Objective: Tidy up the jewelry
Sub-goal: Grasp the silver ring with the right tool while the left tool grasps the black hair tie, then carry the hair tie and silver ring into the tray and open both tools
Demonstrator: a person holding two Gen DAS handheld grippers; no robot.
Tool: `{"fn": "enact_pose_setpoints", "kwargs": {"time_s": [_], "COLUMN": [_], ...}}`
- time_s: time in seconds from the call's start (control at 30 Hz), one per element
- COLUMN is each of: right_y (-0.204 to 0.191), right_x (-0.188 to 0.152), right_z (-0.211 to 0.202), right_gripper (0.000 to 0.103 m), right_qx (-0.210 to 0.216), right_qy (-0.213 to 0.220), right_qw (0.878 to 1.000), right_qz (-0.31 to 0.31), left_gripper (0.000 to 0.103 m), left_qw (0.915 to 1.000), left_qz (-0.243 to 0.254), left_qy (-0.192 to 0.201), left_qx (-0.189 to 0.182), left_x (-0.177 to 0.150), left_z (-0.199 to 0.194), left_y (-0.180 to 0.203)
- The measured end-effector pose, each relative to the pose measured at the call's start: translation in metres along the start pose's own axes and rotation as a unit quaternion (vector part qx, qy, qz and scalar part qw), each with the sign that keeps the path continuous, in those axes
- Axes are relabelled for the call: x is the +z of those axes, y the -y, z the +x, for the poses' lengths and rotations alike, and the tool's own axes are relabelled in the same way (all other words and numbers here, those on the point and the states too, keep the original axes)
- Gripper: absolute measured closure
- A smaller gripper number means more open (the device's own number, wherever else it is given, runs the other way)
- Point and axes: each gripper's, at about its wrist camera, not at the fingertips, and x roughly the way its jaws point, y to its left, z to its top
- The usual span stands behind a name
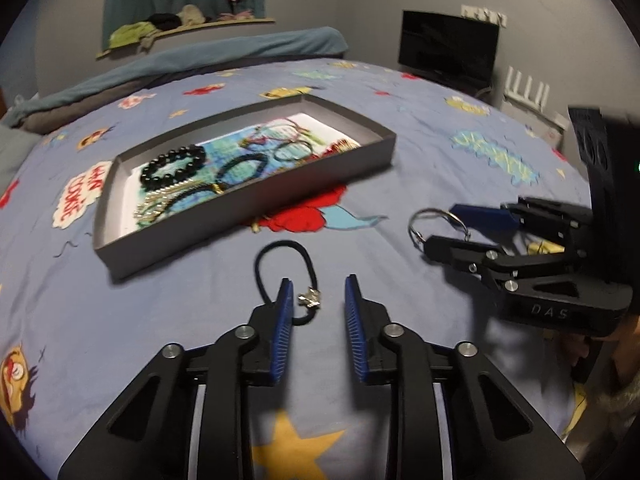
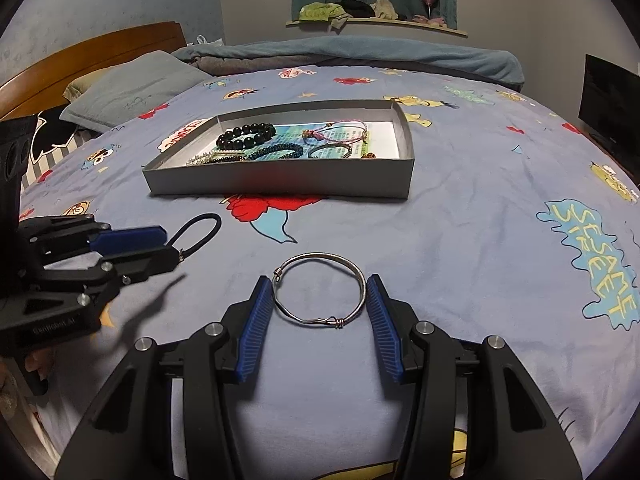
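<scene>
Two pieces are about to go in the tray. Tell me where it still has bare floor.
The gray tray is bare at its right end, past the pink cord bracelet. Its left and middle are crowded: black bead bracelet, dark beaded bracelet, chains at the front left corner.

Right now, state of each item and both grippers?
left gripper: fingers partly apart around the cord's charm, not pressing it.
black cord bracelet: flat on the bedspread, outside the tray.
right gripper: fingers against both sides of the bangle.
silver wire bangle: clamped between the fingers, at the bedspread.
grey tray: on the bed, open, several bracelets inside.
black bead bracelet: lying in the tray.
</scene>
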Motion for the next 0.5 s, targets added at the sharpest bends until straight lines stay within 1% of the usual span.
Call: {"fn": "enact_pose_setpoints", "kwargs": {"time_s": [0.03, 0.07, 0.13, 0.23, 0.37, 0.5], "right_y": [-0.001, -0.001, 0.000, 0.001, 0.001, 0.001], "right_x": [0.000, 0.000, -0.001, -0.002, -0.004, -0.003], "right_z": [0.000, 0.001, 0.000, 0.000, -0.001, -0.008], "right_gripper": [0.054, 0.054, 0.054, 0.054, 0.054, 0.054], "right_qx": [0.000, 0.000, 0.002, 0.004, 0.006, 0.016], "right_qy": [0.000, 0.000, 0.000, 0.003, 0.003, 0.008], "right_qw": [1.000, 1.000, 1.000, 1.000, 1.000, 1.000], "right_qz": [0.000, 0.000, 0.003, 0.005, 0.007, 0.007], "left_gripper": [0.080, 0.085, 0.092, 0.094, 0.095, 0.096], "left_qw": [1.0000, 0.9998, 0.9996, 0.9997, 0.9997, 0.9999], "left_qz": [0.004, 0.006, 0.004, -0.008, -0.009, -0.013], "left_qy": [-0.008, -0.015, -0.026, -0.024, -0.020, 0.001], "left_qx": [0.003, 0.006, 0.014, 0.002, 0.005, 0.000], "left_x": [-0.001, -0.002, -0.004, -0.003, -0.003, 0.000], "left_z": [0.004, 0.007, 0.013, 0.012, 0.008, -0.008], "left_y": [0.001, 0.001, -0.001, -0.006, -0.008, -0.008]}}
